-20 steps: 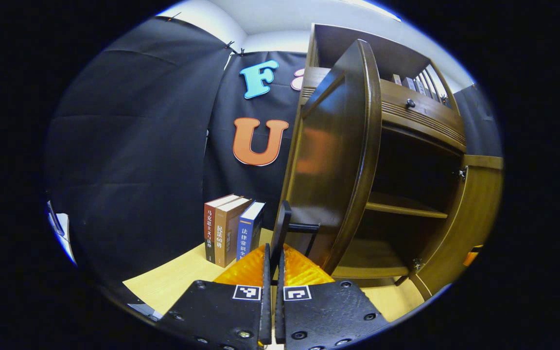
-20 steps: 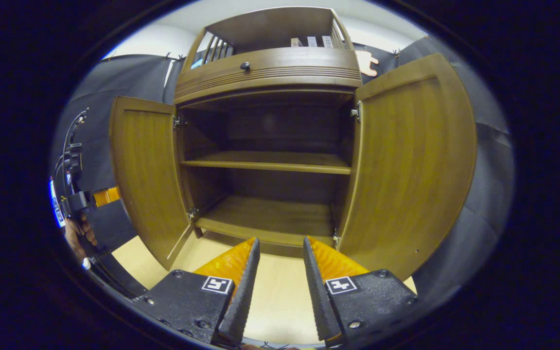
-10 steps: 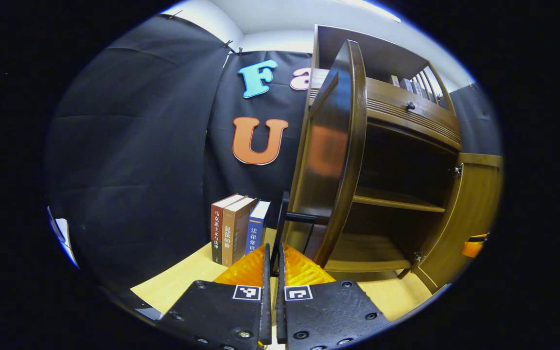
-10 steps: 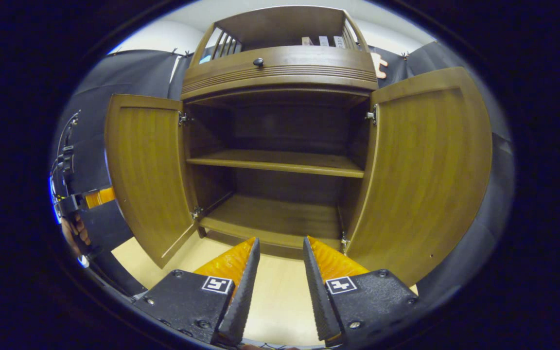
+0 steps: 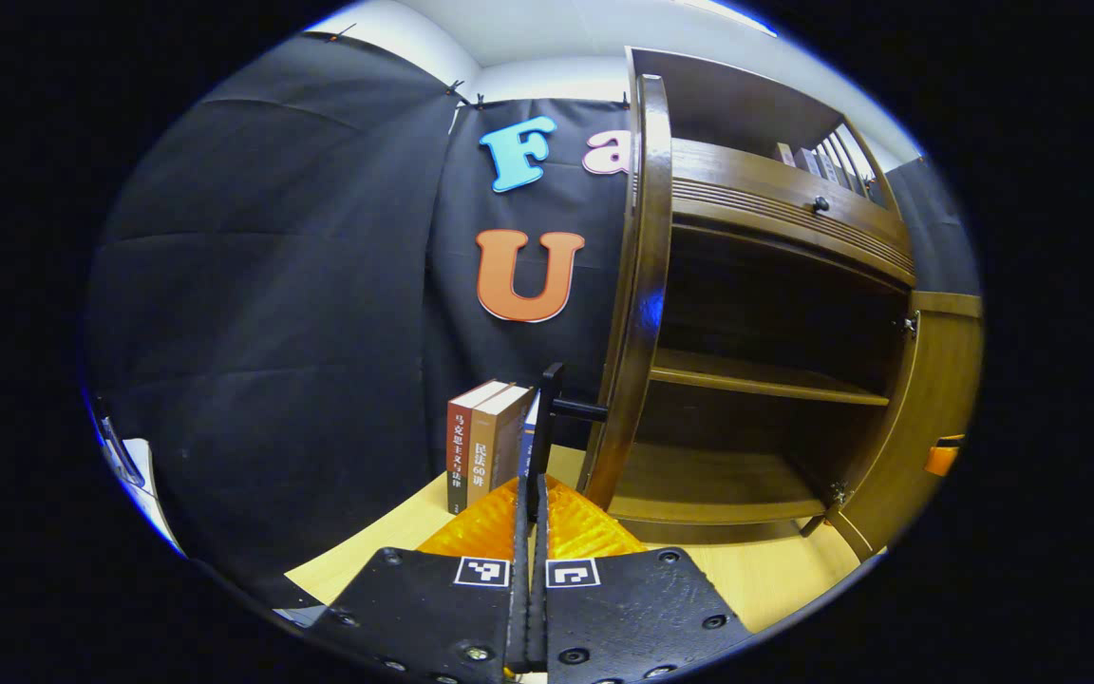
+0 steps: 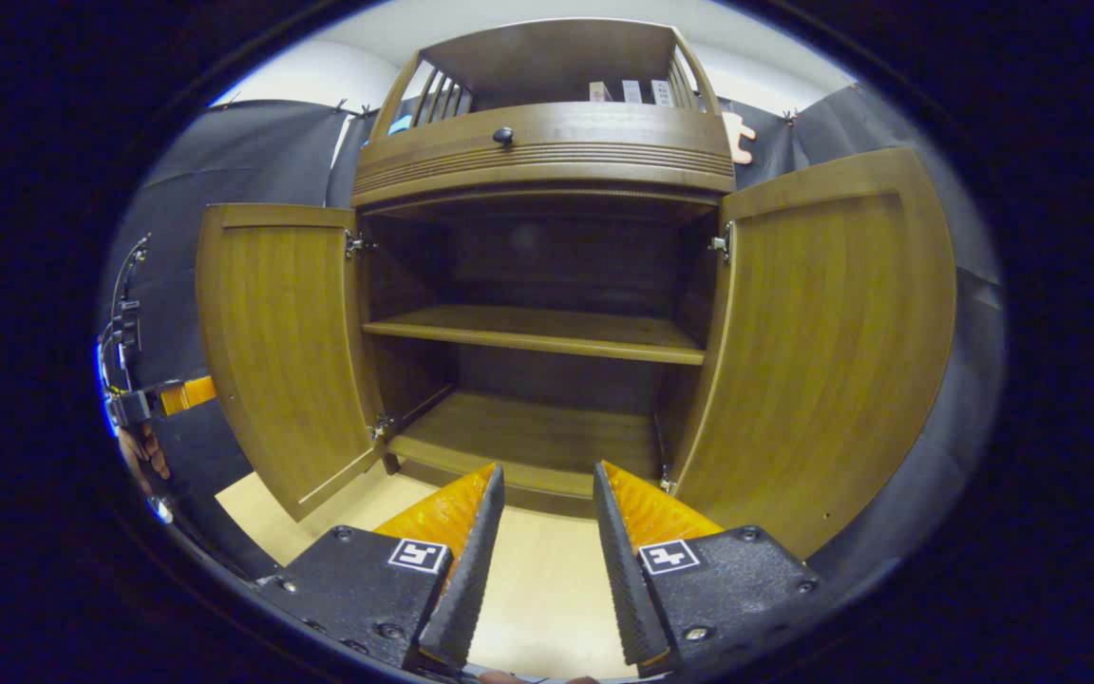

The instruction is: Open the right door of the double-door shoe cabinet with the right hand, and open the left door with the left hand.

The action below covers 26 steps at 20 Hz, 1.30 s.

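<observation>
The left claw [image 5: 533, 494] is clamping the black bar handle [image 5: 547, 418] of the brown wooden left door [image 5: 640, 285], which is swinging wider, now edge-on just ahead. The right claw [image 6: 544, 508] is hanging wide and empty before the fully open right door [image 6: 832, 332]. The grip point is hard to make out.

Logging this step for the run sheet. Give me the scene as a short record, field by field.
cabinet: brown wooden double-door shoe cabinet, interior shelf bare
left door: wooden left door swung wide open
right door: wooden right door swung wide open
left gripper: left gripper shut on the black bar handle of the left door
right gripper: right gripper open, holding nothing, in front of the cabinet
beside cabinet: three upright books on the light wooden floor
</observation>
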Each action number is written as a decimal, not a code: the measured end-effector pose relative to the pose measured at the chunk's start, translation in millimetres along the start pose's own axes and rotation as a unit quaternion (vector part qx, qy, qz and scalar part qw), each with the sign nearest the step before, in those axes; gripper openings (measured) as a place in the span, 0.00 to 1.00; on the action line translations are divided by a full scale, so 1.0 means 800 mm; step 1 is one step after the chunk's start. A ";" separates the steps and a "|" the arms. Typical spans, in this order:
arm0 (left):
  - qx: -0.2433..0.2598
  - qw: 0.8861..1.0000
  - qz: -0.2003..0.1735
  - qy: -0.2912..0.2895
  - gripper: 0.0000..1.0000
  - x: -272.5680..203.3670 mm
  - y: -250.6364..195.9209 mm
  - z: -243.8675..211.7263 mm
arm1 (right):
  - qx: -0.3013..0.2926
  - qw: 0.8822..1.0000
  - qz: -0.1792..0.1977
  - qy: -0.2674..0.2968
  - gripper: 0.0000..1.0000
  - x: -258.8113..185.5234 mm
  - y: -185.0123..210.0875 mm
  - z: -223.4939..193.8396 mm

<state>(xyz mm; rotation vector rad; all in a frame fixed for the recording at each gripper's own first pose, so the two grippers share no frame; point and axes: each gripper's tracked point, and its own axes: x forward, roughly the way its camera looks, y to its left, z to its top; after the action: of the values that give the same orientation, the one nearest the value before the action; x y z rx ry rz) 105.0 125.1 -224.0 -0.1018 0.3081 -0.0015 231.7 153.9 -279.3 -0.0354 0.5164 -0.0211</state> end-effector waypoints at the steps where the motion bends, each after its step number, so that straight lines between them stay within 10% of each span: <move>1: 0.000 1.000 0.010 -0.001 0.00 -0.002 0.008 0.001 | -0.001 1.000 0.000 -0.001 0.60 -0.002 -0.001 0.003; 10: 0.031 0.996 0.053 -0.060 0.00 -0.042 0.001 0.061 | 0.004 0.998 -0.006 -0.063 0.65 -0.032 -0.022 0.085; 11: 0.033 0.996 0.046 -0.063 0.00 -0.047 -0.012 0.067 | 0.004 0.997 -0.008 -0.073 0.77 -0.036 -0.026 0.096; 14: 0.046 0.996 0.015 -0.076 0.29 -0.062 -0.056 0.089 | 0.007 0.994 -0.016 -0.105 0.85 -0.052 -0.038 0.126; 15: 0.049 0.995 0.005 -0.084 0.20 -0.066 -0.069 0.097 | 0.007 0.993 -0.018 -0.113 0.85 -0.058 -0.040 0.133; 21: 0.060 0.991 -0.063 -0.105 0.89 -0.076 -0.152 0.113 | 0.005 0.990 -0.024 -0.140 0.86 -0.070 -0.056 0.154; 26: 0.035 0.989 -0.100 -0.106 1.00 -0.090 -0.212 0.122 | 0.008 0.988 -0.031 -0.148 0.86 -0.079 -0.067 0.155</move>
<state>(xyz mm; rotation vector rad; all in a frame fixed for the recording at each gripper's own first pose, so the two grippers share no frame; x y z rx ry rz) 68.1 -32.8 -92.5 -0.0630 0.0845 -0.1999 237.1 105.6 -138.6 -0.0386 0.2175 -0.0804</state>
